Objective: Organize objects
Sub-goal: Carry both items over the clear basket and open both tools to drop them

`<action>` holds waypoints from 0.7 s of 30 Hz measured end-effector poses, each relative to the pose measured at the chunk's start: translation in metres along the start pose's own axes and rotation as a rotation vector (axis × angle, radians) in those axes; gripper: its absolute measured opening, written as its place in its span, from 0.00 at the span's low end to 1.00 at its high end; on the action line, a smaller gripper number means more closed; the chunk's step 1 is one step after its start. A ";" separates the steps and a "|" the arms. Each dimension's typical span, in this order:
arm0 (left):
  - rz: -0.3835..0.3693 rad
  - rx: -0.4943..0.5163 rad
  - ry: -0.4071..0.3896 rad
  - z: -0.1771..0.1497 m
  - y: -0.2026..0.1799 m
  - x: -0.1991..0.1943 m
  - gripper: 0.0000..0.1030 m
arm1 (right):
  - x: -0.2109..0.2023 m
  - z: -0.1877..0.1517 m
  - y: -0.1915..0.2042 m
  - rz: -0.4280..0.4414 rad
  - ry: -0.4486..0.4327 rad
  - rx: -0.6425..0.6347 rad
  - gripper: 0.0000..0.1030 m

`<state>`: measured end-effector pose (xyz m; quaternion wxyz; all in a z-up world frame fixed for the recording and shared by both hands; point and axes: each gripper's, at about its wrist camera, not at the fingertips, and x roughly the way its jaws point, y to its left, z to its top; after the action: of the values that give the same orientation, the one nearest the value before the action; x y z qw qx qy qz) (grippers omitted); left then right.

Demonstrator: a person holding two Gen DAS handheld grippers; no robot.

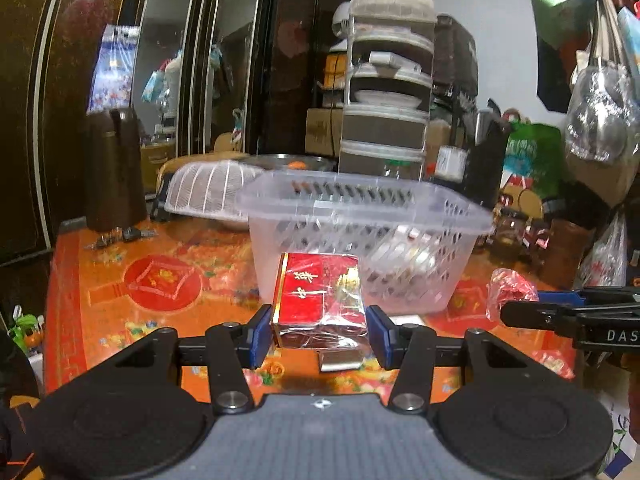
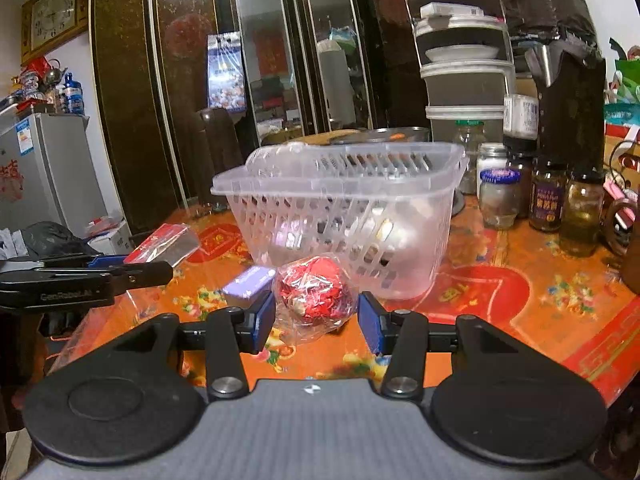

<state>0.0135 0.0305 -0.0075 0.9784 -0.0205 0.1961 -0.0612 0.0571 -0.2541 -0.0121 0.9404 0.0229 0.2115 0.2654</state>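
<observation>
My left gripper [image 1: 319, 334] has its blue pads against both sides of a red box [image 1: 320, 300], clamped on it. The box is wrapped in shiny clear film, has a gold edge and carries two gold Chinese characters, 中华, running down its face; its near end looks silvery. A small silver piece sticks out beneath it at 6 o'clock, though blur keeps me from telling what it is. The box sits just in front of the clear basket [image 1: 460, 216], which stands at 12 o'clock from my pads on the orange table [image 1: 120, 320] with its red-and-gold printed cover.

In the right view, my right gripper [image 2: 317, 320] brackets a clear bag of red foil sweets [image 2: 314, 294]. The left pad touches the crinkled plastic, while the right pad seems to stand a hair off it, so I cannot say whether the grip is made. The bag lies against the near foot of the basket. At 10 o'clock from it lies a small pale purple box [image 2: 250, 280], its print unreadable.

The other gripper's arm at 9 o'clock reads "GenRobot.AI". In the left view, the arm at 3 o'clock shows "DAS". Dark jars [image 2: 548, 196] with blue labels stand at 2 o'clock beside the basket; their label text is too small to read. A wall clock [image 2: 52, 14] hangs at 10 o'clock.
</observation>
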 end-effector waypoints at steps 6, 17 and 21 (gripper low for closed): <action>-0.025 0.005 -0.062 0.035 -0.003 -0.009 0.52 | -0.011 0.031 -0.005 0.005 -0.048 -0.020 0.48; -0.071 0.035 -0.067 0.124 -0.009 0.066 0.52 | 0.039 0.120 -0.029 -0.065 -0.018 -0.042 0.48; -0.091 -0.027 0.048 0.145 -0.005 0.118 0.52 | 0.087 0.135 -0.041 -0.081 0.087 -0.033 0.48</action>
<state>0.1770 0.0123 0.0816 0.9693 -0.0409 0.2193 -0.1034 0.1993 -0.2362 0.0707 0.9405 -0.0128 0.2486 0.2315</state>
